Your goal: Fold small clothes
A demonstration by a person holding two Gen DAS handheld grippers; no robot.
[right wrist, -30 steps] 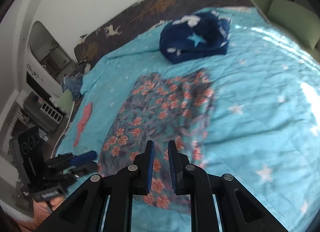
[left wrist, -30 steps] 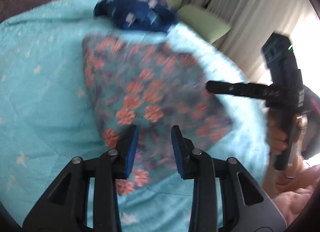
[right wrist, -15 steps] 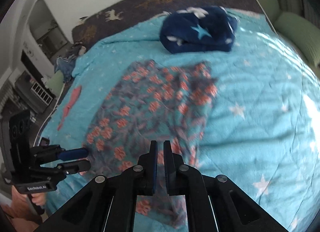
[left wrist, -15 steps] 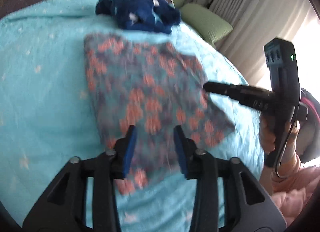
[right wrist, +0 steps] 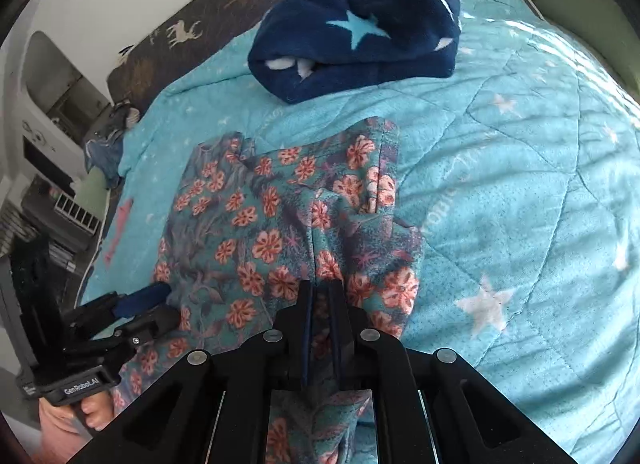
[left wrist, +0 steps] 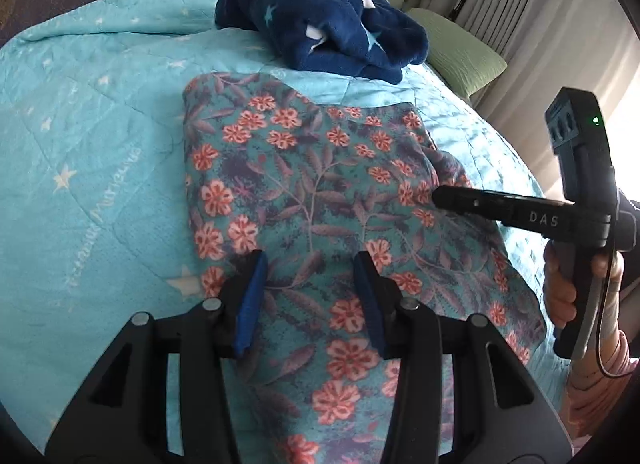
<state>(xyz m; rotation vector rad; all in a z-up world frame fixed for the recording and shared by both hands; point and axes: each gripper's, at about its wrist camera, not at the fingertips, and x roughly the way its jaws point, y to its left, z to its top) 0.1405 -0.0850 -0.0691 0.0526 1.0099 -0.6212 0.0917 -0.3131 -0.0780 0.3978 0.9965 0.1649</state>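
A teal floral garment (left wrist: 316,192) with coral flowers lies spread on the turquoise star quilt (left wrist: 100,144). My left gripper (left wrist: 310,284) is open, its blue pads hovering over the garment's near part. My right gripper (right wrist: 320,300) is shut on the floral garment (right wrist: 280,232), pinching a raised fold at its right side. In the left wrist view the right gripper (left wrist: 440,196) reaches in from the right onto the cloth. In the right wrist view the left gripper (right wrist: 154,302) is at the garment's left edge.
A folded navy fleece with stars (left wrist: 328,32) lies on the quilt beyond the garment, also in the right wrist view (right wrist: 360,28). Green pillows (left wrist: 460,52) and curtains are at the right. Furniture and clutter (right wrist: 60,184) stand beside the bed at the left.
My right gripper has closed from slightly open onto a fold of the garment, bunching its right side. Both grippers have moved closer to the cloth. My left gripper has stayed open.
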